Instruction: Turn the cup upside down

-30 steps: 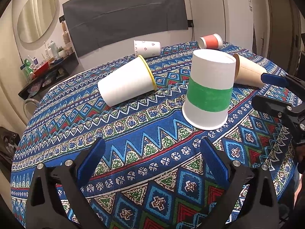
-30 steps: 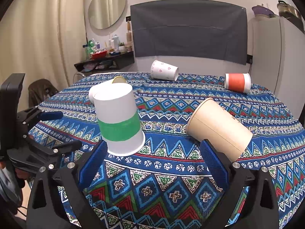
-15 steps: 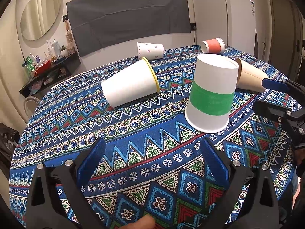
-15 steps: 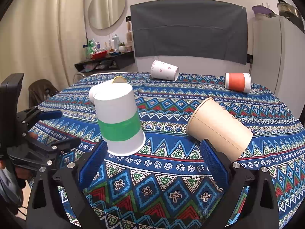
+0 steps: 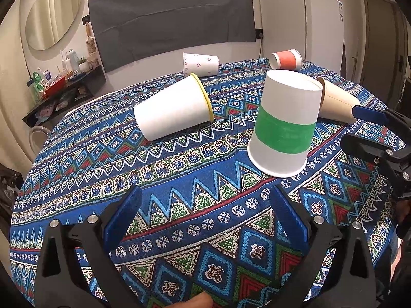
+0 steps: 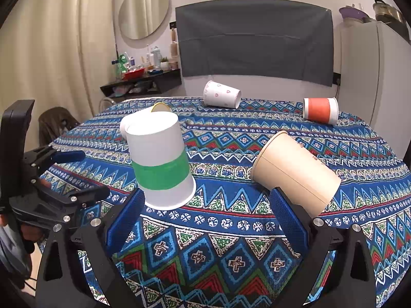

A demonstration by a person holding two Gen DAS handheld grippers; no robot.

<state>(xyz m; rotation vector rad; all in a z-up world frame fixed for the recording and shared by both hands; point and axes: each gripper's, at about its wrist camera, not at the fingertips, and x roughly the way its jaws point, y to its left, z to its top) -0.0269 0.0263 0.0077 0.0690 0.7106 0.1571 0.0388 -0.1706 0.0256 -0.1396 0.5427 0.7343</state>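
Both wrist views low over table, facing wall; sharing green-banded cup

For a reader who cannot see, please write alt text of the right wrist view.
A green-banded white cup stands upside down on a patterned tablecloth, just beyond the open right gripper. A tan cup lies on its side beside it.

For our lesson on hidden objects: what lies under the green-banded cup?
The green-banded cup stands mouth-down on the patterned tablecloth; only cloth shows around its rim. Whatever is inside is covered by its walls.
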